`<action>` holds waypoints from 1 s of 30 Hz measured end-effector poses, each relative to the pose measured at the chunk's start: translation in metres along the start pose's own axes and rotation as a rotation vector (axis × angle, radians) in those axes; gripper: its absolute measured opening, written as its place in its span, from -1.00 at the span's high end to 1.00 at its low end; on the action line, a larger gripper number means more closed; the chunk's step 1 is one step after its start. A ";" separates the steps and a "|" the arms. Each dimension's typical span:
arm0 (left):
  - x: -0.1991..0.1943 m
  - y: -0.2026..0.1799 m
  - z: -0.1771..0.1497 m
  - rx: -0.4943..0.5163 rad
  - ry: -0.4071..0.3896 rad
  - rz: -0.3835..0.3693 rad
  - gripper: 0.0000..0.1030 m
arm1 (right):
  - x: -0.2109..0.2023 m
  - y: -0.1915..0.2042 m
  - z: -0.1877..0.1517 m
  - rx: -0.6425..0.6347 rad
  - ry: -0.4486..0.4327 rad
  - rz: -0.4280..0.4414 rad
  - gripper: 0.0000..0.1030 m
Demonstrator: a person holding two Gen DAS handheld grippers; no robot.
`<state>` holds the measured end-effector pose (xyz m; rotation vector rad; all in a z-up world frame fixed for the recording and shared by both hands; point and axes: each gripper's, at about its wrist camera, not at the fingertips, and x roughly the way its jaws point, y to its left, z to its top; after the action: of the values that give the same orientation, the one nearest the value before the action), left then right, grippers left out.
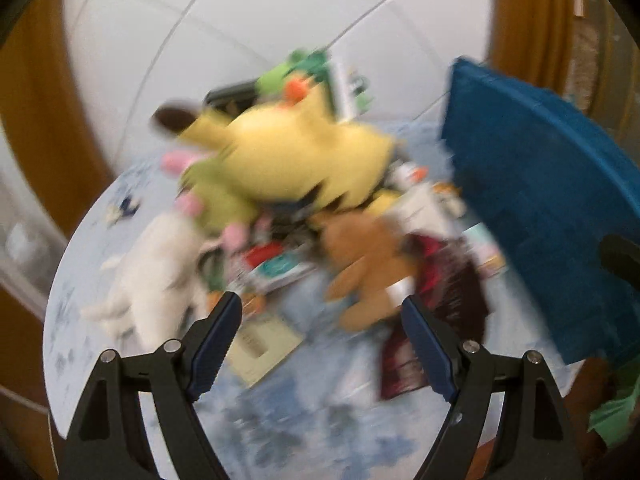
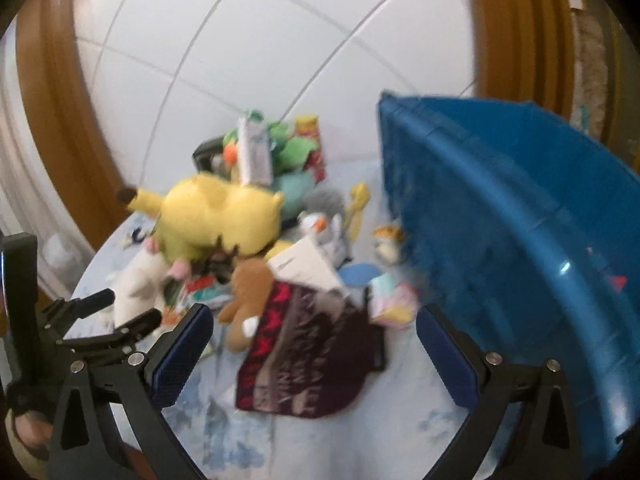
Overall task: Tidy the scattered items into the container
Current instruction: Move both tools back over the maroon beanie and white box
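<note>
White tiled floor (image 2: 248, 40), wooden trim (image 2: 52, 92) — round table (image 2: 400, 420)

Colours of the toys, the container and the desk

The biggest plush toy (image 2: 218, 212) is yellow with a dark brown ear tip, beside it lies a white plush toy (image 2: 136, 286) and a brown plush toy (image 2: 248, 284). The cloth (image 2: 308, 356) is dark maroon with a red pattern and pale lettering. The container (image 2: 516, 216) is blue. The desk (image 2: 400, 400) is pale blue with darker blue blotches. Each tool (image 2: 312, 324) is black with dark blue pads (image 2: 182, 354).
</note>
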<state>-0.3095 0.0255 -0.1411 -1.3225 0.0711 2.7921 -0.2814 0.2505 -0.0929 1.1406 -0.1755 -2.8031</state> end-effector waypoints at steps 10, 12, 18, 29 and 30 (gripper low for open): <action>0.059 0.022 -0.039 -0.003 0.145 -0.015 -0.59 | 0.079 0.007 -0.054 0.060 0.186 -0.026 -1.00; 0.066 0.009 -0.040 0.010 0.155 -0.034 -0.59 | 0.090 -0.004 -0.060 0.071 0.214 -0.049 -1.00; 0.095 -0.055 -0.039 0.094 0.189 -0.127 -0.59 | 0.103 -0.040 -0.062 0.094 0.241 -0.089 -1.00; 0.157 -0.110 -0.035 0.090 0.280 -0.137 0.80 | 0.143 -0.086 -0.076 0.092 0.326 -0.053 -1.00; 0.152 -0.107 -0.032 0.079 0.259 -0.129 0.80 | 0.145 -0.087 -0.077 0.092 0.329 -0.045 -1.00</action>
<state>-0.3741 0.1338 -0.2806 -1.5993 0.1016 2.4727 -0.3362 0.3108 -0.2603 1.6233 -0.2525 -2.6164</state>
